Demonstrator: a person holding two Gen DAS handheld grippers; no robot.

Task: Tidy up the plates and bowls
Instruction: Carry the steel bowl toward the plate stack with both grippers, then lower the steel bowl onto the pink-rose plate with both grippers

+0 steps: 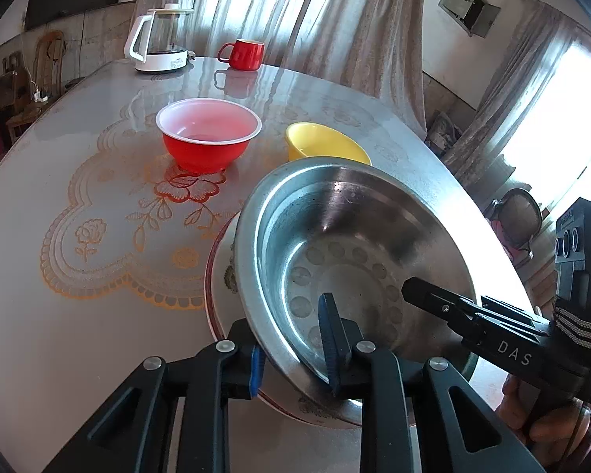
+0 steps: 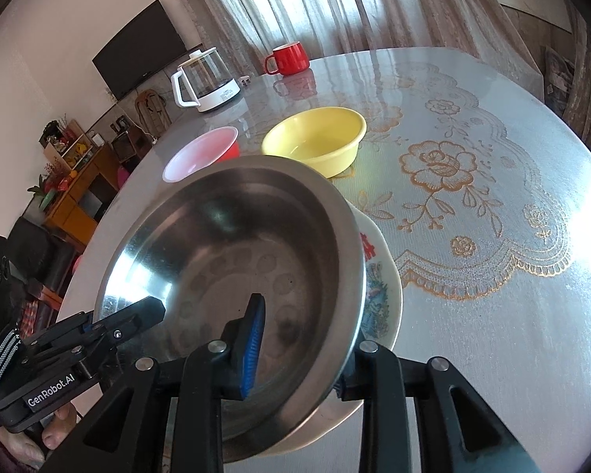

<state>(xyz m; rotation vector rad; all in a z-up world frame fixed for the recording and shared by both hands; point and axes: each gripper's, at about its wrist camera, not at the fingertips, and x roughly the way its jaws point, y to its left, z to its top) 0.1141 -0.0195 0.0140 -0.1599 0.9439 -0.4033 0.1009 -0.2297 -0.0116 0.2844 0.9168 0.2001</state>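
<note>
- Left tongs (image 1: 295, 349): they straddle the near-left rim of the steel bowl (image 1: 354, 244), one blue pad (image 1: 256, 370) outside the wall, other pad inside. Whether the pads press the rim or stand just off it cannot be told.
- Right tongs (image 2: 295, 354): same on the opposite rim of the steel bowl (image 2: 232, 260), one blue pad (image 2: 252, 343) inside, other finger outside w/ the rim between. Pinching or only beside, cannot tell.
- The steel bowl sits tilted on a white plate (image 1: 220, 276) w/ printed pattern; the plate (image 2: 382, 287) lies on the desk (image 1: 59, 335), directly under both tongs.
- Beyond the left tongs, to the left: red bowl (image 1: 209, 134) w/ white inside, upright on the desk.
- Yellow bowl (image 2: 315, 138) stands just behind the steel bowl's far rim, apart from the red bowl.
- Far end of the desk: red mug (image 1: 242, 53) and white kettle (image 1: 159, 39) w/ glass body, near each other.
- A hand (image 1: 547, 414) holds the right tongs' grip, seen at the left cam's lower right edge.
</note>
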